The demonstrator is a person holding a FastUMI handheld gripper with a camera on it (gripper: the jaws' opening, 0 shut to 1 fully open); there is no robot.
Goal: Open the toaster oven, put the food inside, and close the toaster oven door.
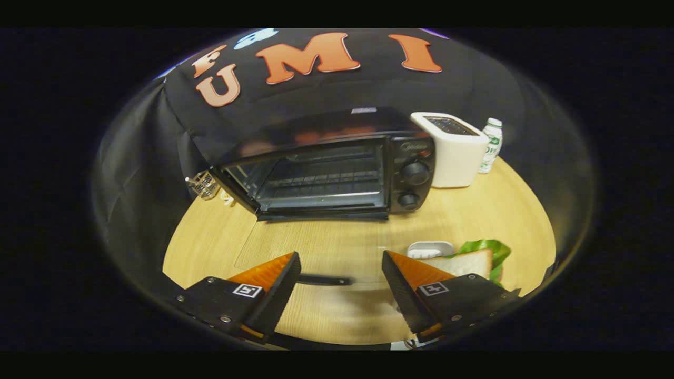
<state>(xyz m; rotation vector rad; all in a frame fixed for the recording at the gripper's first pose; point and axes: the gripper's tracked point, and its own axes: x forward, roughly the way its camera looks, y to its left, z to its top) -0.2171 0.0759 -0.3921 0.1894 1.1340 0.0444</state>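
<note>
The black toaster oven [337,173] stands at the back of the round wooden table [505,210]. Its glass door [316,245] is folded down flat toward me, so the empty cavity and wire rack show. The door's dark handle [322,280] lies low between my fingers. My gripper [341,255] is open and holds nothing, its fingertips wide apart above the door's front edge. A sandwich [468,261] of white bread and green lettuce rests beside a small white dish [429,248], just beyond my right finger.
A white slot toaster [453,152] stands right of the oven, with a small white bottle [491,145] behind it. A small wire object [204,184] sits at the oven's left corner. Black cloth walls close in the table's back and left.
</note>
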